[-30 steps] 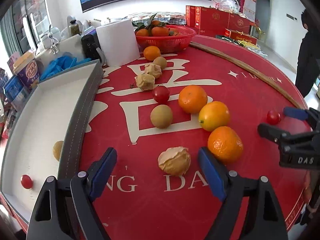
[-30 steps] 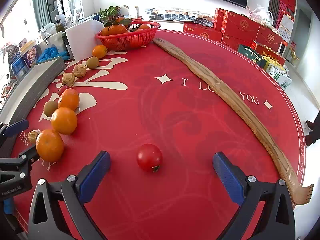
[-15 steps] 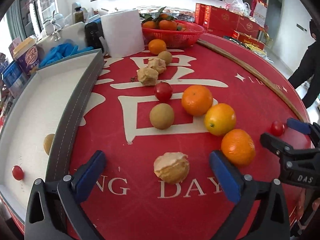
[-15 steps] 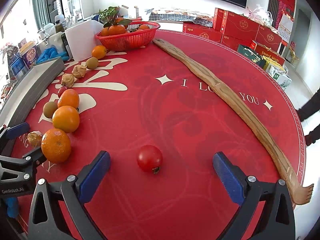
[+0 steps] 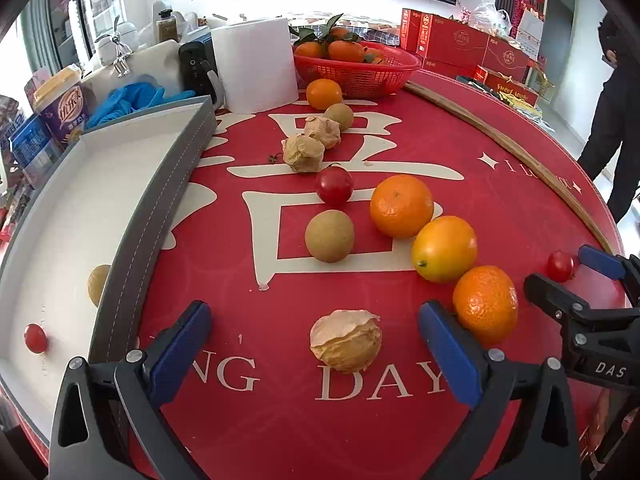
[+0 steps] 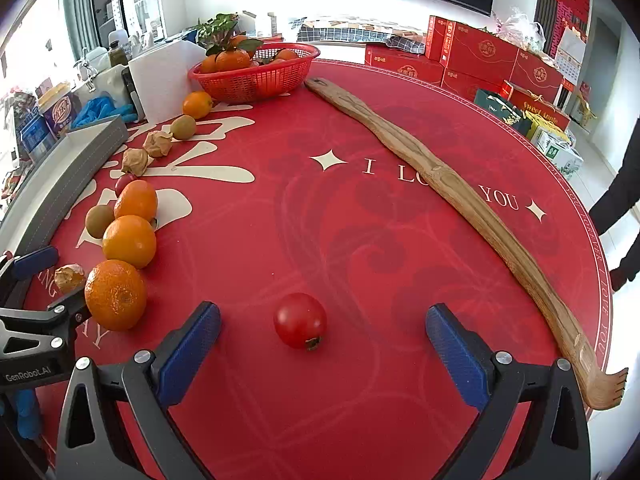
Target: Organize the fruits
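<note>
My left gripper (image 5: 312, 320) is open over the red table, its blue pads on either side of a papery husked fruit (image 5: 346, 340) without touching it. To its right three oranges (image 5: 485, 304) lie in a row. Further back are a brown round fruit (image 5: 329, 235), a small tomato (image 5: 334, 185) and two more husked fruits (image 5: 303, 153). My right gripper (image 6: 323, 320) is open too, with a red tomato (image 6: 300, 320) lying free between its fingers. The white tray (image 5: 160, 200) at the left holds a small tomato (image 5: 35, 338) and a brown fruit (image 5: 98, 290).
A red basket (image 5: 356, 72) of leafy oranges stands at the back beside a paper roll (image 5: 254, 64). A long wooden back-scratcher (image 6: 460, 200) lies across the right half of the table. Red gift boxes (image 6: 480, 56) are stacked behind. A person in dark clothes (image 5: 616, 120) stands at the right.
The left gripper's jaws have spread wider around the husked fruit, and its view has rolled slightly. The right gripper and its tomato have stayed put.
</note>
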A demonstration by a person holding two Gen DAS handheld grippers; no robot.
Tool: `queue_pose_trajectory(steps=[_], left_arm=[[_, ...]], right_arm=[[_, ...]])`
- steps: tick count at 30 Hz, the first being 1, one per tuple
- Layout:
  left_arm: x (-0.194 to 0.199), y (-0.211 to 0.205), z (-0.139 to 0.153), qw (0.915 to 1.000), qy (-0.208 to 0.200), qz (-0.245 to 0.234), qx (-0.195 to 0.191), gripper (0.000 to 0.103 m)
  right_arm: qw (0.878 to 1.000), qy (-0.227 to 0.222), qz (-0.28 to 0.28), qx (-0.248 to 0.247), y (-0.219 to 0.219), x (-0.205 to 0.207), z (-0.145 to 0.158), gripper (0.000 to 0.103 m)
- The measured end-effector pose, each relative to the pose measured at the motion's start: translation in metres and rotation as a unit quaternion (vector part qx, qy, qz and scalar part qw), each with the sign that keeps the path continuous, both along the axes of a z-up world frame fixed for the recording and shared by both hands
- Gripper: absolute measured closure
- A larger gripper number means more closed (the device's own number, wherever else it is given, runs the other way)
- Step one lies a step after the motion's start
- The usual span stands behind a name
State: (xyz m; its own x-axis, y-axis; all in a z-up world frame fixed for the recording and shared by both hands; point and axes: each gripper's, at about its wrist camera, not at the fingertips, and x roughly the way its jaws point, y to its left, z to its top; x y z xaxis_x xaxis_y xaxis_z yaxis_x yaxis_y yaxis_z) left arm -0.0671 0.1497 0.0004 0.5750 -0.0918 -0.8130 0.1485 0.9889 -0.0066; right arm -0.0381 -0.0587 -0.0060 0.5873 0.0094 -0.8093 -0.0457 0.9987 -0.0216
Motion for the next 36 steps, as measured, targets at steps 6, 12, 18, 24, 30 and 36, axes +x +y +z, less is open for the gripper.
queue_pose_trajectory(steps=[6, 12, 18, 24, 30, 36], left_arm=[[-0.0002, 0.0, 0.0001, 1.0, 0.0, 0.0, 0.0, 0.0], [-0.0003, 0.0, 0.0002, 1.0, 0.0, 0.0, 0.0, 0.0], [-0.0003, -0.0002, 0.0002, 1.0, 0.0, 0.0, 0.0, 0.0], [-0.0002, -0.0002, 0.0002, 1.0, 0.0, 0.0, 0.0, 0.0], [-0.0001, -0.0004, 0.0003, 1.0, 0.0, 0.0, 0.0, 0.0], [-0.0068, -0.0026, 0.0026, 1.0, -0.005, 0.0, 0.001, 0.009]], right_arm=[[1.0, 0.0, 0.0, 0.0, -0.0001, 0.0, -0.0001, 0.0], [1.0, 0.0, 0.0, 0.0, 0.0, 0.0001, -0.0002, 0.0], [1.0, 0.0, 0.0, 0.0, -0.0001, 0.0001, -0.0001, 0.0], [1.0, 0.0, 0.0, 0.0, -0.0001, -0.0001, -0.0001, 0.0], [1.0, 0.0, 0.0, 0.0, -0.0002, -0.0002, 0.0, 0.0], [1.0, 0.002, 0.005, 0.001, -0.0008, 0.0022, 0.0009, 0.0]])
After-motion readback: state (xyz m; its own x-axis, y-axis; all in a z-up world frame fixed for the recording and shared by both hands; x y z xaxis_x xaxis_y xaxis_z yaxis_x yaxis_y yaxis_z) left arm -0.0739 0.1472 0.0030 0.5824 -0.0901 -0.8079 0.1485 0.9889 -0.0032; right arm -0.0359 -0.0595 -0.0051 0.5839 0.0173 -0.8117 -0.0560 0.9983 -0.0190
